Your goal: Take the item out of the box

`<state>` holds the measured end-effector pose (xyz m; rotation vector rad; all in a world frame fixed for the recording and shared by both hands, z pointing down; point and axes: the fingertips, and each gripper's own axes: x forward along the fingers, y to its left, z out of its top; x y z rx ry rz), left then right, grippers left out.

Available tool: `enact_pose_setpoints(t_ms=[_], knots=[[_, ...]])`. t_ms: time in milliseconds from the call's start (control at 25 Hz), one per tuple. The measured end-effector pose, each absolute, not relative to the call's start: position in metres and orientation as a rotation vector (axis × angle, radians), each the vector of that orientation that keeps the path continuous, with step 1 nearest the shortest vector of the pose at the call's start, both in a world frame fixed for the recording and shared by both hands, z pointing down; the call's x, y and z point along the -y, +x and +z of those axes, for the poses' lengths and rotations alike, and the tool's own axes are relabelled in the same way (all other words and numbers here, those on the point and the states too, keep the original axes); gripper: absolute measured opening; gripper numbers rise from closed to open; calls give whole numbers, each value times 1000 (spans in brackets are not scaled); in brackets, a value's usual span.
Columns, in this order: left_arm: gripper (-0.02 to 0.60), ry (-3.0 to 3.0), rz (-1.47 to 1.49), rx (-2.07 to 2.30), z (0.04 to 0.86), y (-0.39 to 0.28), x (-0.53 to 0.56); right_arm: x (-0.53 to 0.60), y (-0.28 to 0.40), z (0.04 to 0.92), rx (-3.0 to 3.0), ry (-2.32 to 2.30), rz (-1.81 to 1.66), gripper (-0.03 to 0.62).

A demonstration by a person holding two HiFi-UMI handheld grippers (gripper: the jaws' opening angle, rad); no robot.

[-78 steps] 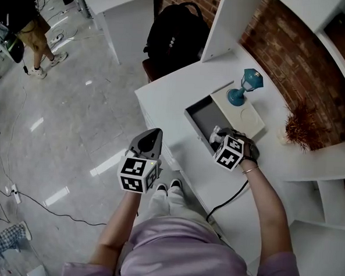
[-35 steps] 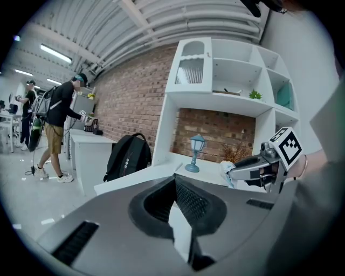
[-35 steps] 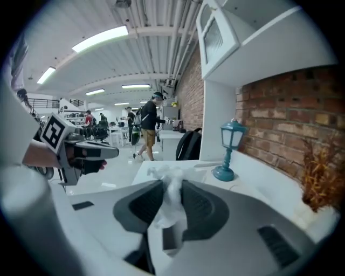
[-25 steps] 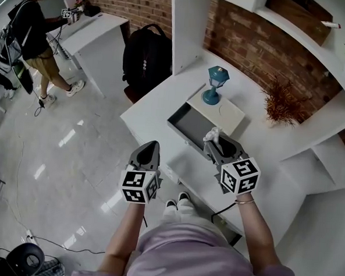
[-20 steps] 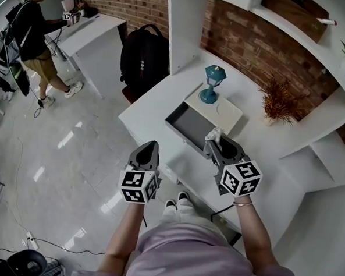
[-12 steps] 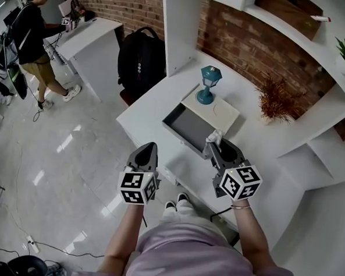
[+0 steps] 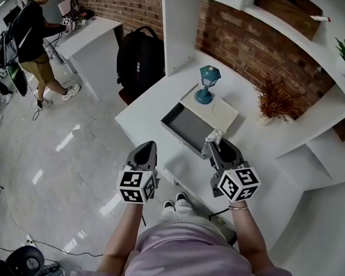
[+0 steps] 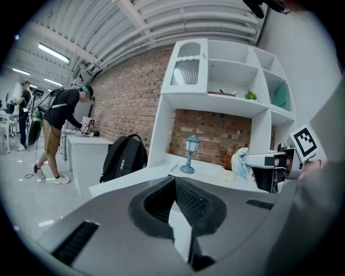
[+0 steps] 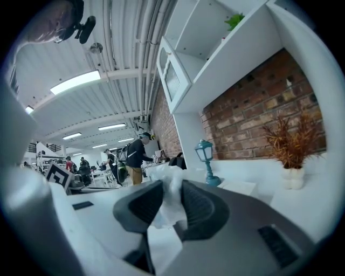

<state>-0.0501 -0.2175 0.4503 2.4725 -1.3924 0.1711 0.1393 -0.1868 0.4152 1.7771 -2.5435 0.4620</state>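
In the head view, a shallow grey open box (image 7: 186, 126) lies on the white desk (image 7: 157, 104), partly slid out of its white sleeve (image 7: 219, 112). My right gripper (image 7: 212, 141) hovers over the box's near right corner, shut on a crumpled white item (image 7: 216, 134). The right gripper view shows that item (image 9: 171, 200) pinched between the pads of my right gripper (image 9: 171, 186). My left gripper (image 7: 150, 145) hangs off the desk's front edge, shut and holding nothing. In the left gripper view, its jaws (image 8: 173, 183) meet at the tip, and the item (image 8: 240, 161) shows at the right.
A blue lamp figure (image 7: 207, 83) stands on the white sleeve. A dried plant in a white pot (image 7: 272, 101) sits at the back right under shelves. A black backpack (image 7: 140, 51) leans by the desk's far left end. A person (image 7: 32, 32) works at another desk.
Since three seconds ago my right gripper has risen out of the box with the white item. Over the last second both grippers have stayed almost still.
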Motion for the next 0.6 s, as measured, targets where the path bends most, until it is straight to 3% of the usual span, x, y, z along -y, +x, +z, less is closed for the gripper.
enact_pose_setpoints(t_ms=[600], knots=[[0,2472,168,1399,450,-45,224,193,142,412,2562,1782,443,115]])
